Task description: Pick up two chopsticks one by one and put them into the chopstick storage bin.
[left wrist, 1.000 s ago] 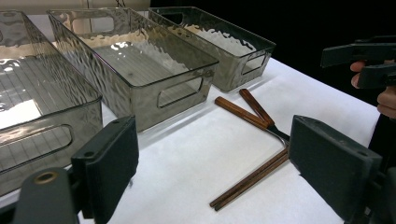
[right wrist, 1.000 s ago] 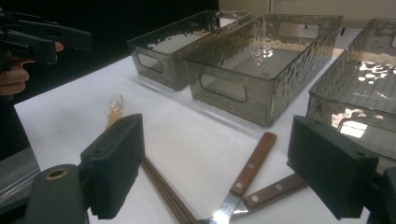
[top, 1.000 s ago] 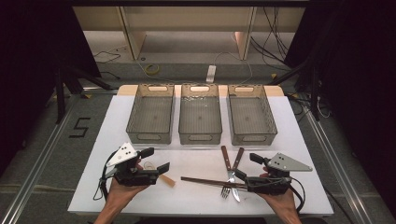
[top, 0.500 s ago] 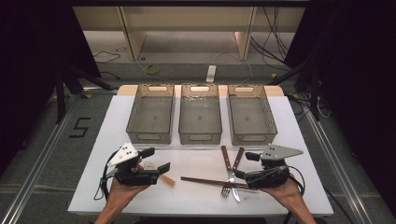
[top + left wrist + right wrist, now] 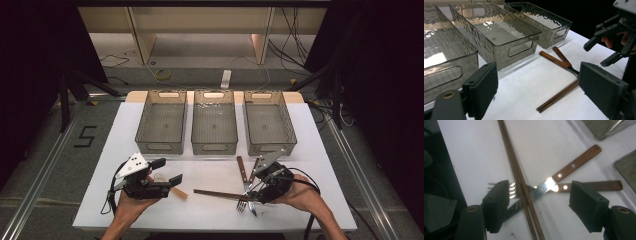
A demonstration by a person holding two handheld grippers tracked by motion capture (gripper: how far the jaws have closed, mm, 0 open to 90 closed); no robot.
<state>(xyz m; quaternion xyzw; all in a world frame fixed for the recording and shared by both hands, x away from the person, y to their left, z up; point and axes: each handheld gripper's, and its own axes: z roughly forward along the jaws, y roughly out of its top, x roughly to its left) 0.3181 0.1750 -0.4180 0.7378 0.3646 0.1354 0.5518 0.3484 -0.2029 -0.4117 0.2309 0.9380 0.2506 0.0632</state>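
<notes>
Three clear bins (image 5: 214,127) line the far side, while near right lie two chopsticks (image 5: 217,194), one fork (image 5: 511,191) and one knife (image 5: 564,173), crossed under the wide-open, empty right gripper (image 5: 261,187); the left gripper (image 5: 167,172) gapes empty, its cable partly hidden.

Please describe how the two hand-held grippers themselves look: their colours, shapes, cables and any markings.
Both are black. The left gripper carries a pale grey three-cornered plate with small dark dots, and a black cable loops behind it. The right gripper has a similar grey plate and a black cable. Each gripper's own view shows two flat rectangular black pads and a brass-coloured rivet. The forearms are bare, no sleeves.
</notes>
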